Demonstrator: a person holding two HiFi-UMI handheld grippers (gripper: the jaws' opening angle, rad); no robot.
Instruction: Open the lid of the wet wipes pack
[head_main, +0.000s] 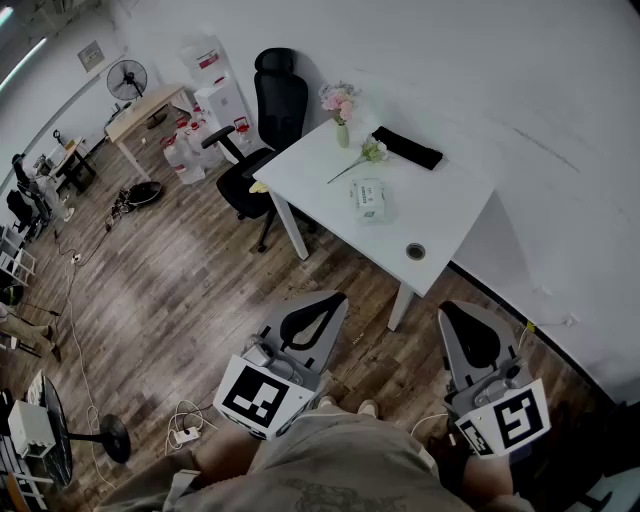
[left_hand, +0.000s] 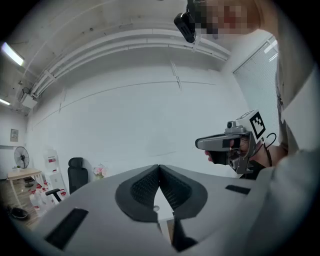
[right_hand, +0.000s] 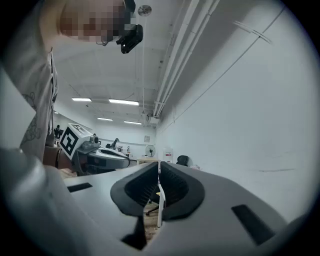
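Observation:
The wet wipes pack (head_main: 368, 197) lies flat near the middle of the white table (head_main: 450, 205), its lid down. Both grippers hang well short of the table, over the wooden floor in front of the person's legs. My left gripper (head_main: 337, 299) points toward the table's near leg; its jaws meet with nothing between them (left_hand: 159, 169). To its right, my right gripper (head_main: 451, 311) is also shut and empty (right_hand: 158, 167). Each gripper shows in the other's view: the right gripper (left_hand: 222, 143) and the left gripper (right_hand: 102, 159).
On the table stand a vase of pink flowers (head_main: 339, 104), a loose flower stem (head_main: 362, 157), a black cloth (head_main: 408, 148) and a round cable hole (head_main: 415, 251). A black office chair (head_main: 268, 112) sits at the table's left end. Cables (head_main: 185, 432) and a fan base (head_main: 112, 437) lie on the floor.

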